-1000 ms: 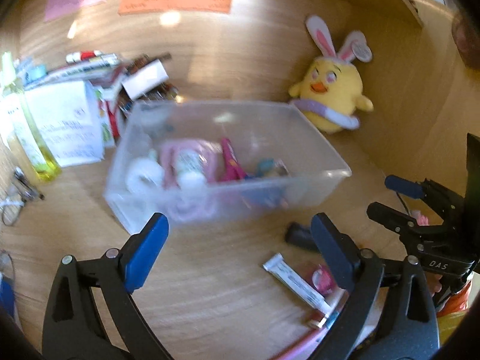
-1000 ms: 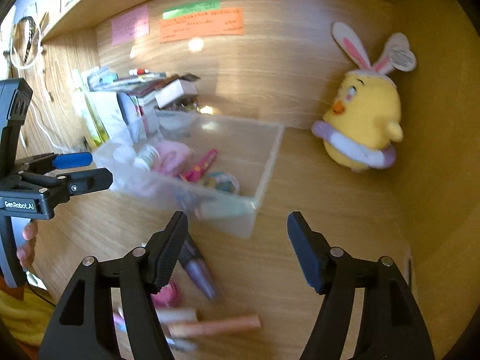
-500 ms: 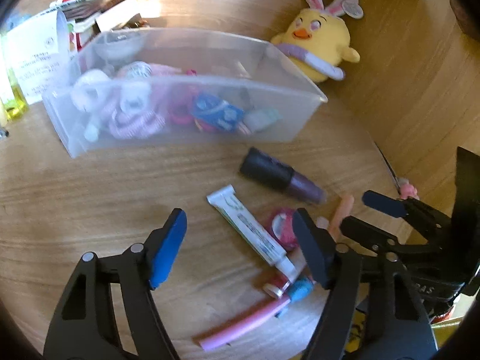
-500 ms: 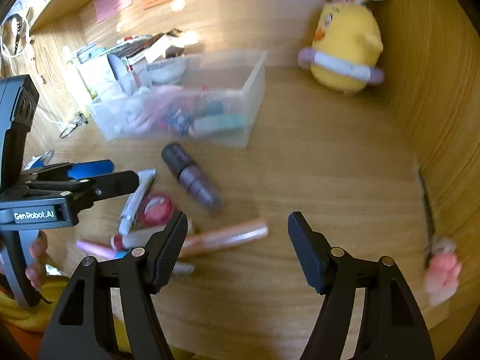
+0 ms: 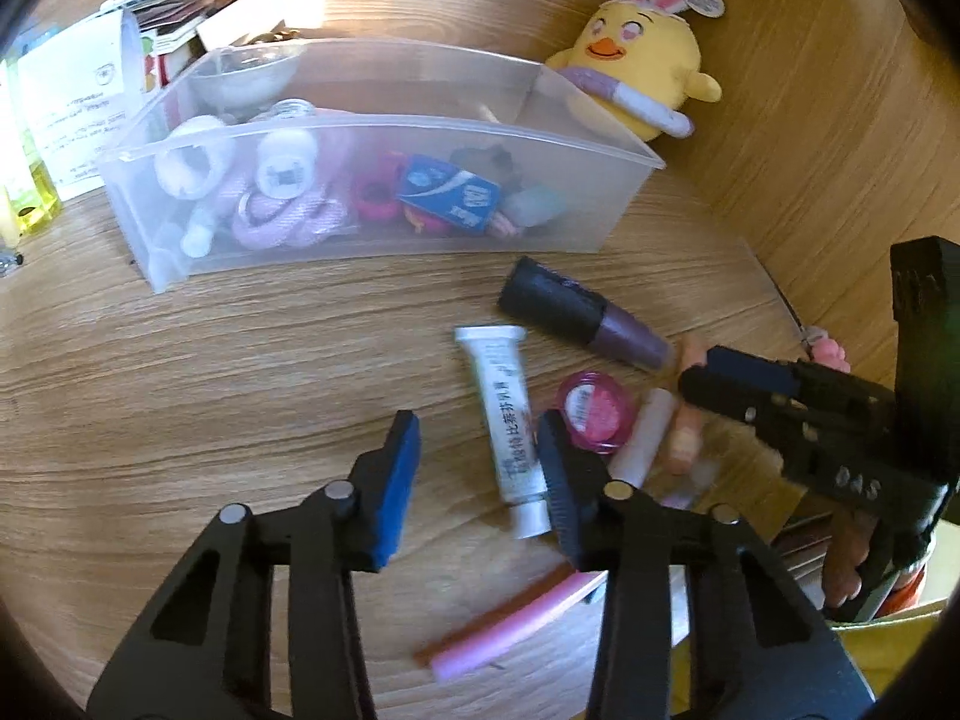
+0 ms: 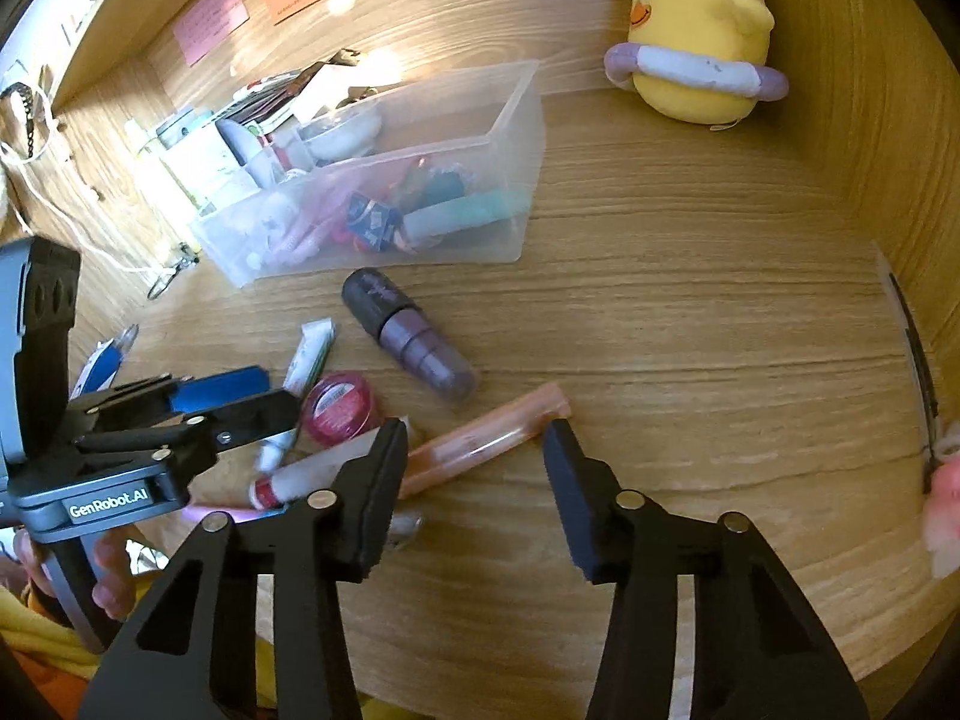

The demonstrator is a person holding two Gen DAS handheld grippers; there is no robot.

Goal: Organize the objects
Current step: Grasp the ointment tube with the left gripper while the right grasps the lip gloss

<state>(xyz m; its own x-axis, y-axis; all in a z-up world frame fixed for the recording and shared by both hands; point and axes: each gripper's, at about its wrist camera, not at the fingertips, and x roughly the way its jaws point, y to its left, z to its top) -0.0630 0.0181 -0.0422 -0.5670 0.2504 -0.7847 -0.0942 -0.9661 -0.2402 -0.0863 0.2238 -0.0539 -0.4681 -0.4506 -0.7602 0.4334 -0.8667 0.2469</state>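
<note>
A: Since the earlier frame, both tongs have been lowered toward the surface (image 5: 180,372), and the clear bin (image 5: 372,138) has been left farther ahead. What is seen from the left wrist?

B: The left tongs (image 5: 474,468) are spread apart, with nothing gripped. A white tube (image 5: 507,414) is seen lying just inside the right-hand finger, and a pink round pot (image 5: 594,411) just beyond that finger. A purple bottle with a black cap (image 5: 582,315) is seen ahead and to the right.

A: And from the right wrist?

B: The right tongs (image 6: 477,450) are likewise parted and nothing is held. A peach tube (image 6: 486,444) is seen lying between the fingertips, slanted. The yellow chick plush (image 6: 696,36) is seen far ahead, beside the bin.
</note>
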